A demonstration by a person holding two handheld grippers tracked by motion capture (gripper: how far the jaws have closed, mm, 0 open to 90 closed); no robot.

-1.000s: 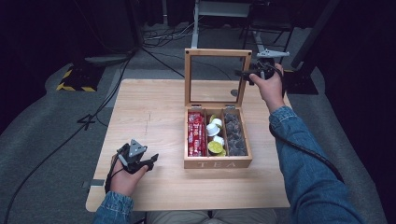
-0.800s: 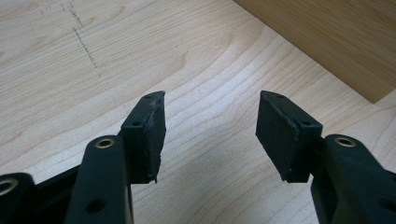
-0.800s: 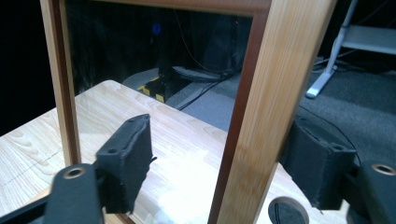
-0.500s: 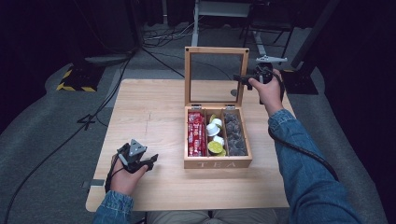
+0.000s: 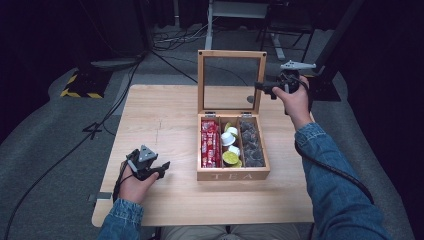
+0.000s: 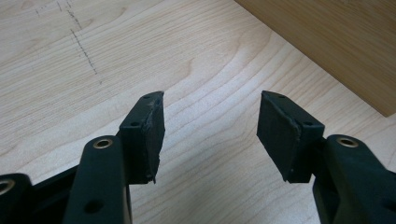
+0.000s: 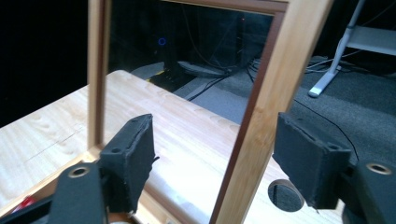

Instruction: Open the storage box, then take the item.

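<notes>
A wooden tea box [image 5: 233,175] stands on the table with its glass lid [image 5: 231,54] raised upright. Inside lie red packets [image 5: 210,142], round capsules [image 5: 230,140] and dark packets [image 5: 251,142]. My right gripper [image 5: 259,87] is level at the lid's right edge. In the right gripper view, the lid's wooden side rail [image 7: 261,107] stands between the jaws of the right gripper [image 7: 215,135]. The jaws have just been closing, but the pads do not press on the rail. My left gripper [image 5: 162,169] rests open on the table, left of the box, with only bare wood between the jaws of the left gripper [image 6: 210,130].
The light wooden table [image 5: 160,115] has a round cable hole [image 5: 249,99] behind the box. Cables and a yellow-black striped block [image 5: 80,85] lie on the grey floor beyond. A metal stand [image 5: 240,10] rises at the back.
My right gripper has turned from slanting down beside the lid to lying level at its right rail. The left hand and the box have not moved.
</notes>
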